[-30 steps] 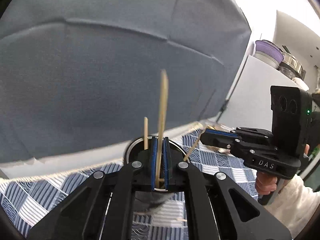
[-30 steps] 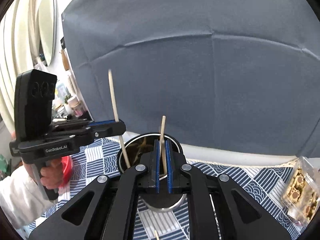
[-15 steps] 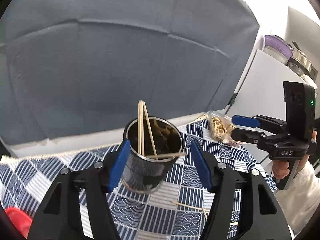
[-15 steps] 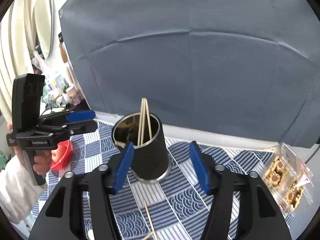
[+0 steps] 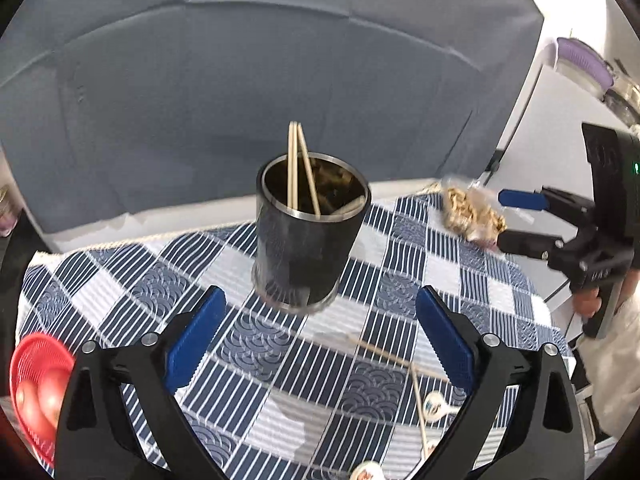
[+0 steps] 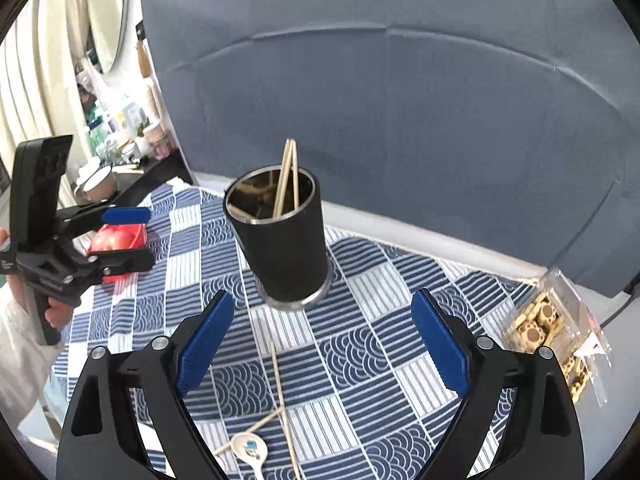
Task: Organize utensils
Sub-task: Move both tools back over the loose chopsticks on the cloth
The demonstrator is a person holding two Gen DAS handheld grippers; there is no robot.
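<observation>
A grey-blue backdrop (image 6: 400,120) rises behind a desk covered with a blue-and-white patterned cloth (image 6: 360,352). Near the middle of the cloth stands a dark cylindrical holder (image 6: 284,240) with a metal rim, upright, and several wooden chopsticks (image 6: 289,176) lean inside it, their tips poking above the rim. More chopsticks (image 6: 282,396) lie loose on the cloth on the near side of the holder, crossing each other, and a small white ceramic spoon (image 6: 250,446) rests beside them.

The left gripper (image 5: 320,336) hangs in front of the holder with its blue fingers (image 5: 196,336) spread wide; they have just been opening, and nothing sits between them. The right gripper (image 6: 322,340) is likewise near the holder, its fingers (image 6: 438,344) far apart after just opening, holding nothing. Each gripper shows in the other's view, gripped by a hand (image 5: 586,304) in a pale sleeve.

A red mesh basket (image 5: 34,388) sits at the left edge of the cloth, and a clear packet of biscuits (image 6: 548,336) lies at the right edge.
</observation>
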